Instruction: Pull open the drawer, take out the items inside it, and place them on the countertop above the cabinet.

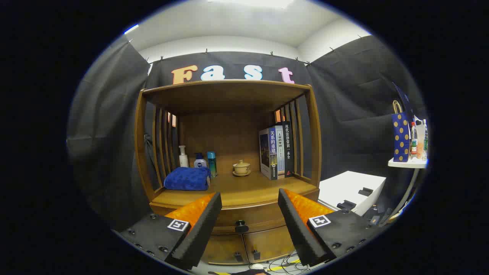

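Observation:
A brown wooden cabinet [229,99] stands ahead of me against the black cloth. Its drawer [248,218] is closed, with a dark round knob [241,227] at its middle. The countertop [244,189] lies just above the drawer. My gripper [250,199] is open, its orange-and-black fingers [204,217] spread wide. The knob sits between the fingers and a little beyond them, apart from both. Nothing is held. What the drawer holds is hidden.
On the countertop lie a folded blue towel [187,178], three small bottles [198,158], a small lidded teacup on a saucer [242,168] and upright books [276,151]. Two small doors [244,246] sit under the drawer. A white box [351,189] and a shelf with a dotted bag [401,135] are to the right.

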